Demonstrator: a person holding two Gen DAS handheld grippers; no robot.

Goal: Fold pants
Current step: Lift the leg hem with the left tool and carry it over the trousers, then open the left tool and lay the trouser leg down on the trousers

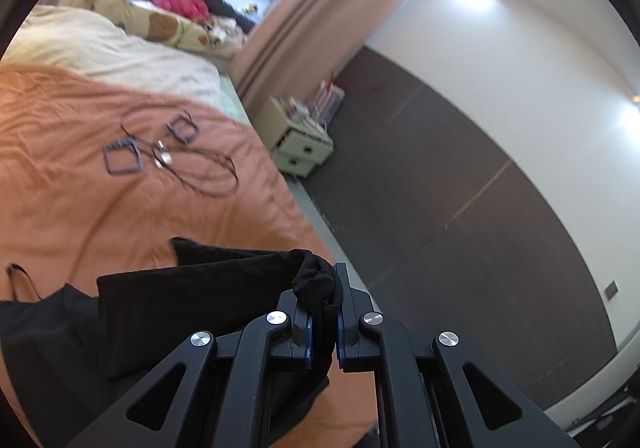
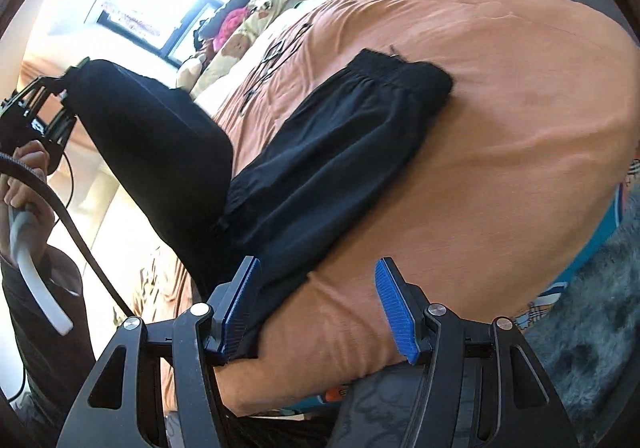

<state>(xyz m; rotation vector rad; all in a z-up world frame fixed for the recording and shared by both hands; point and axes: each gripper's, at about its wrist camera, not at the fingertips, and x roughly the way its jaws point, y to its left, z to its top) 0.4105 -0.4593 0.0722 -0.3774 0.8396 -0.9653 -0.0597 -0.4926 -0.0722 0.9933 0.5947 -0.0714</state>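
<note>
Black pants (image 2: 320, 152) lie on an orange bedspread (image 2: 500, 152), waistband at the far end. My left gripper (image 1: 323, 302) is shut on a bunched leg end of the pants (image 1: 316, 284) and holds it lifted above the bed. In the right wrist view the left gripper (image 2: 60, 96) shows at far left, with the raised leg (image 2: 160, 144) hanging from it. My right gripper (image 2: 320, 304) is open and empty, low over the bedspread; its left finger (image 2: 236, 304) is beside the near edge of the pants.
Black cables and two grey square frames (image 1: 124, 158) lie on the bedspread. Pillows and clothes (image 1: 176, 4) pile up by the window. A cream drawer unit (image 1: 300, 144) stands by the dark wall. A grey fluffy rug (image 2: 592, 312) lies past the bed edge.
</note>
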